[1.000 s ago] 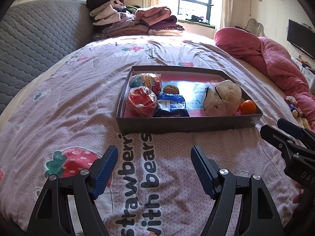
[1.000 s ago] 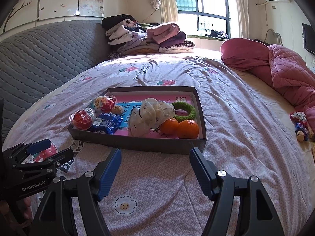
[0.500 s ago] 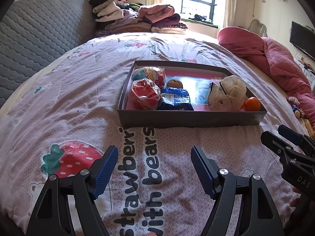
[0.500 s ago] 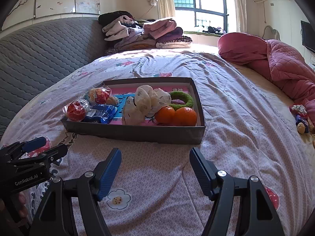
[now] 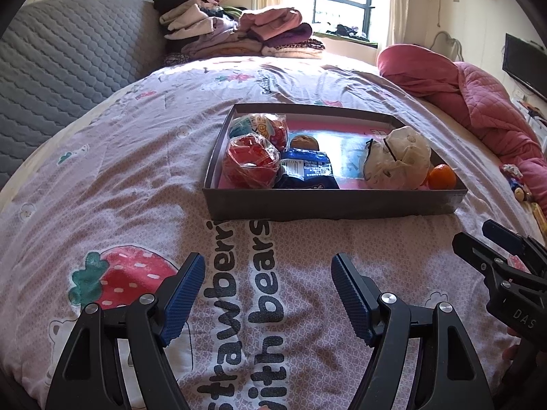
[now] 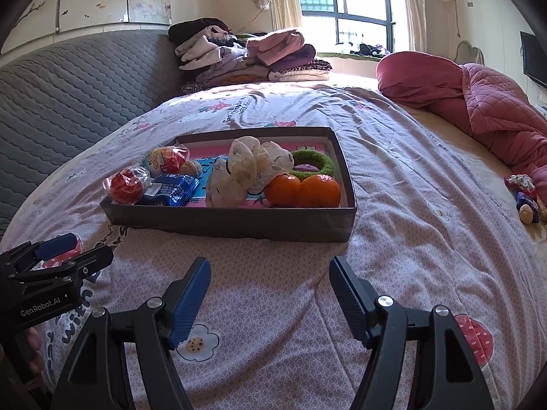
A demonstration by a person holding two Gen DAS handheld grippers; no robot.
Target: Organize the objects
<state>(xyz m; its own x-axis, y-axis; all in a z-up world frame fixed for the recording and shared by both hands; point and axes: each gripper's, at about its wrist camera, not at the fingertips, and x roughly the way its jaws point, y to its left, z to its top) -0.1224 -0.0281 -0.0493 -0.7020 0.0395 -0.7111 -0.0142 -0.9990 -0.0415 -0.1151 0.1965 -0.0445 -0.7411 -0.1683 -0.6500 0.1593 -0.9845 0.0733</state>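
Observation:
A shallow dark box (image 5: 328, 203) (image 6: 239, 222) lies on the bed ahead of both grippers. It holds a red wrapped ball (image 5: 251, 162) (image 6: 127, 186), a second wrapped ball (image 5: 259, 126), a blue snack packet (image 5: 306, 169) (image 6: 174, 189), a white cloth bundle (image 5: 398, 159) (image 6: 249, 167), two oranges (image 6: 304, 189) and a green ring (image 6: 312, 162). My left gripper (image 5: 268, 282) is open and empty, short of the box. My right gripper (image 6: 270, 282) is open and empty, also short of it.
The bed cover (image 5: 136, 177) has a strawberry print. Folded clothes (image 5: 239, 34) are piled at the far end. A pink quilt (image 6: 478, 102) lies on the right, small toys (image 6: 526, 198) beside it. A grey padded headboard (image 5: 61, 58) runs along the left.
Both grippers have tilted and drawn slightly lower toward the bed, so the box sits a little lower in view. Jaws stay open. Nothing in the box has moved.

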